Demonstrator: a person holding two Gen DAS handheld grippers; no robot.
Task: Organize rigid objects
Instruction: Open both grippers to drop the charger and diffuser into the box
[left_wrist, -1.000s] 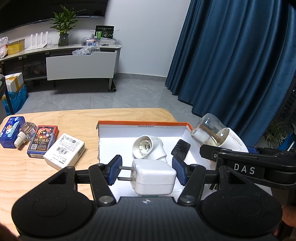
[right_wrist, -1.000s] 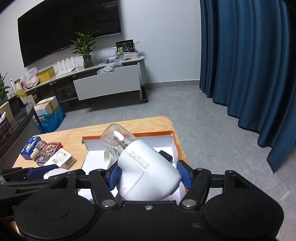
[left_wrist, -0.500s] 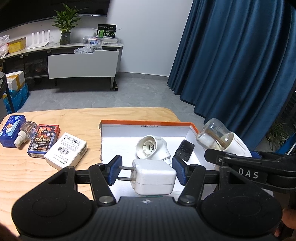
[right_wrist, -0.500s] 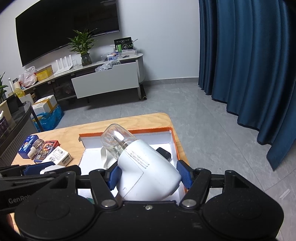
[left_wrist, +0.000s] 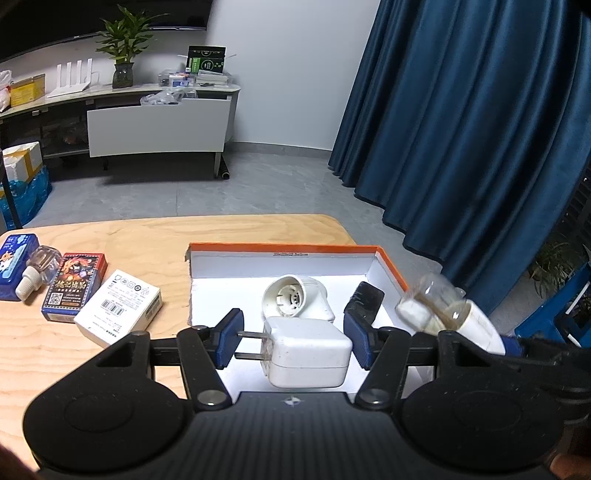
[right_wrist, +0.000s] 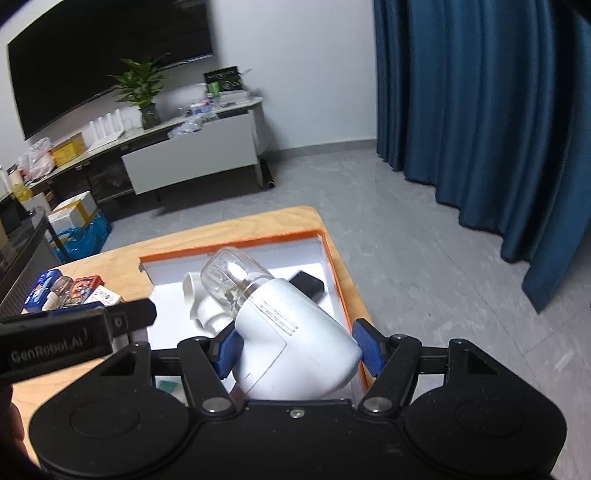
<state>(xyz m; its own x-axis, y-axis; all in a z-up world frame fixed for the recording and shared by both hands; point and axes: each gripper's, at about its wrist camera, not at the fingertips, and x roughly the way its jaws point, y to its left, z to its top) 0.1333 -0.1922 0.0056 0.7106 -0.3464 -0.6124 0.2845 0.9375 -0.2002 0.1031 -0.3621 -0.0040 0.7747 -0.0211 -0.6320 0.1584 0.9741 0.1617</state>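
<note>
**Both grippers loaded over the box**

Broadly, the wooden table carried the orange-rimmed white box near its far right corner; a white socket adapter and a small black device lay inside the box; three small cartons and a clear vial lay well apart on the table's left. The right gripper clasped a white plug-in vaporizer, its clear bottle tilted up and forward above the box. The left gripper clamped a white charger, prongs against the left pad, right pad on the body. Judged procedure: lower each item into bare box floor, clear of the adapter; release only when seated, since the prong-side grip could pivot.
</note>
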